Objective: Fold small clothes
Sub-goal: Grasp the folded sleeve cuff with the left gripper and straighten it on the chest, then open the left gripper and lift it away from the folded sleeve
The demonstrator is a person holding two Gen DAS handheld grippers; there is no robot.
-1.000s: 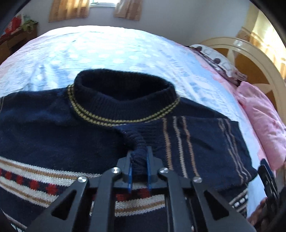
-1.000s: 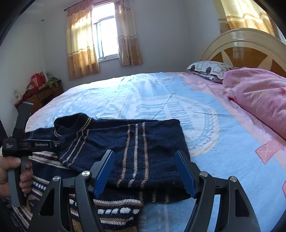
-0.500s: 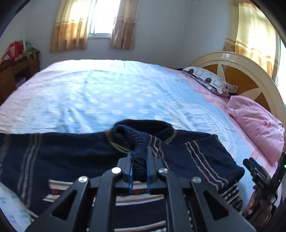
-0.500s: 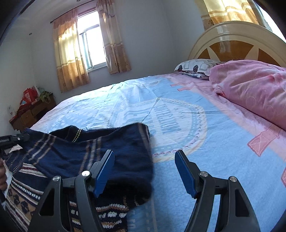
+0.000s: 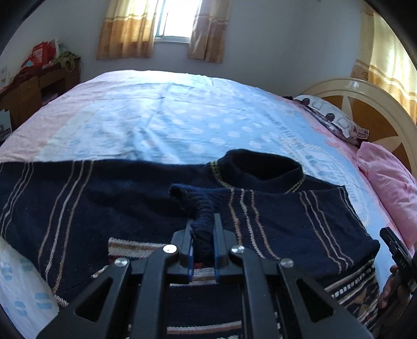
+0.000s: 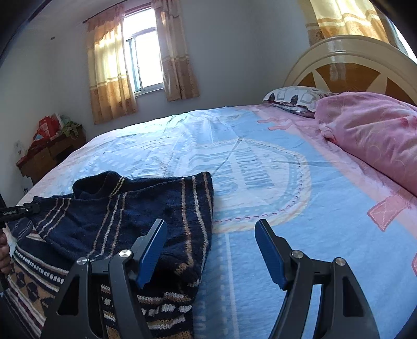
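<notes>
A dark blue knitted sweater (image 5: 130, 208) lies flat on the bed (image 5: 169, 117), near the edge closest to the cameras. Its collar (image 5: 263, 167) points away across the bed toward the window (image 5: 172, 18), so its body runs from the near edge toward the far wall, while one sleeve stretches out sideways to the left in the left wrist view. The other sleeve (image 5: 299, 221) is folded in over the chest, its pale stripes crossing the body.

The left gripper (image 5: 203, 243) is clamped tight on a ribbed cuff (image 5: 202, 216) of the sweater, which bunches up between its jaws just above the patterned band of the chest. The right gripper (image 6: 211, 250) stands wide apart with nothing between its jaws, poised at the sweater's folded side edge (image 6: 206, 234); its left finger (image 6: 152, 247) is over the knit, its right finger over bare blue sheet. A pink quilt (image 6: 372, 138) lies by the headboard (image 6: 351, 60).
</notes>
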